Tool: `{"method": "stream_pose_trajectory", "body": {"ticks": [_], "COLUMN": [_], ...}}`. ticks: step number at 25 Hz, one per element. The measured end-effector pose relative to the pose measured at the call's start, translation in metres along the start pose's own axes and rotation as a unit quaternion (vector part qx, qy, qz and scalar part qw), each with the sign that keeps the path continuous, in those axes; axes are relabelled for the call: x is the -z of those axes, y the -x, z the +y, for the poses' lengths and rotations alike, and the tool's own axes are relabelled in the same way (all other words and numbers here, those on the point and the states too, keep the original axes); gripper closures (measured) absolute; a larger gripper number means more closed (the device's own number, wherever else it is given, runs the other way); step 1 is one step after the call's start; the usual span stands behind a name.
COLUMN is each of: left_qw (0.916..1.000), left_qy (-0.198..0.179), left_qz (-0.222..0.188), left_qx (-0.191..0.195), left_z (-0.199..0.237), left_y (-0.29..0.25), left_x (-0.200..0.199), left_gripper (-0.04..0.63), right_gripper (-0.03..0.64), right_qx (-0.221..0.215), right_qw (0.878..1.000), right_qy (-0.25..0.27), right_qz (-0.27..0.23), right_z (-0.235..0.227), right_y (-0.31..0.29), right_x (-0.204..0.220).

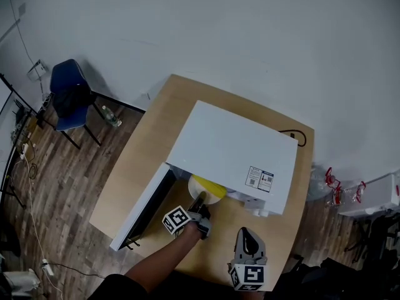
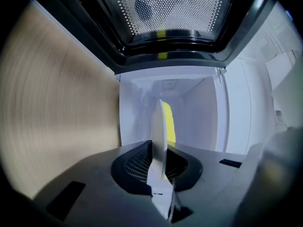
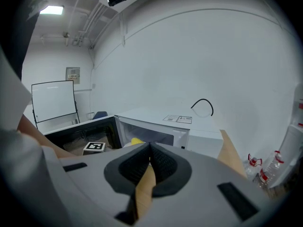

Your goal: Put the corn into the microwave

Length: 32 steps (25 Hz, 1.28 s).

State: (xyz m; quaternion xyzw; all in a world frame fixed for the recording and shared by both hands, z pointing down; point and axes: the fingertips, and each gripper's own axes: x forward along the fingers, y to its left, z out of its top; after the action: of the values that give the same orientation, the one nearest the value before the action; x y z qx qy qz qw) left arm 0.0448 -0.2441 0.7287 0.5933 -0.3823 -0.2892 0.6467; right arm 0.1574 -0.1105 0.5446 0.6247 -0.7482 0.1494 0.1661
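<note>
The white microwave point(image 1: 231, 149) stands on the wooden table point(image 1: 140, 161) with its door point(image 1: 145, 208) swung open to the left. My left gripper point(image 1: 199, 204) is shut on the rim of a white plate point(image 1: 201, 197) that carries the yellow corn point(image 1: 209, 186), right at the oven's mouth. In the left gripper view the plate point(image 2: 158, 145) shows edge-on between the jaws, the corn point(image 2: 169, 122) behind it and the white cavity point(image 2: 199, 112) ahead. My right gripper point(image 1: 248, 235) hangs near the table's front edge, shut on nothing. In the right gripper view the corn point(image 3: 137, 140) peeks out at the oven opening point(image 3: 161, 126).
A blue chair point(image 1: 69, 92) and a bottle point(image 1: 111, 116) stand on the wooden floor to the left. A black cable point(image 3: 203, 105) runs behind the microwave. Bottles point(image 3: 265, 167) sit low at the right, and a whiteboard point(image 3: 52, 100) stands at the far left.
</note>
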Motion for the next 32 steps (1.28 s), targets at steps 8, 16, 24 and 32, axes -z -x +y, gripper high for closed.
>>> {"method": "stream_pose_trajectory", "body": {"ticks": [8, 16, 24, 32], "left_qw": [0.9996, 0.9988, 0.9987, 0.9995], "left_qy": [0.014, 0.027, 0.030, 0.003], "left_qz": [-0.011, -0.018, -0.024, -0.025], "left_qx": [-0.021, -0.036, -0.032, -0.020], "left_z": [0.013, 0.026, 0.030, 0.023], "left_y": [-0.010, -0.018, -0.028, -0.029], "left_x": [0.004, 0.007, 0.009, 0.006], "left_gripper": [0.566, 0.566, 0.566, 0.509], "right_gripper": [0.557, 0.557, 0.557, 0.557], "right_qx": [-0.001, -0.002, 0.000, -0.002], "right_qw": [1.000, 1.000, 1.000, 1.000], "right_qy": [-0.010, -0.012, -0.011, -0.008], "right_qz": [0.002, 0.005, 0.009, 0.018], "right_z": [-0.006, -0.013, -0.019, -0.019], "right_y": [-0.002, 0.001, 0.004, 0.006], "right_x": [0.004, 0.007, 0.015, 0.021]}}
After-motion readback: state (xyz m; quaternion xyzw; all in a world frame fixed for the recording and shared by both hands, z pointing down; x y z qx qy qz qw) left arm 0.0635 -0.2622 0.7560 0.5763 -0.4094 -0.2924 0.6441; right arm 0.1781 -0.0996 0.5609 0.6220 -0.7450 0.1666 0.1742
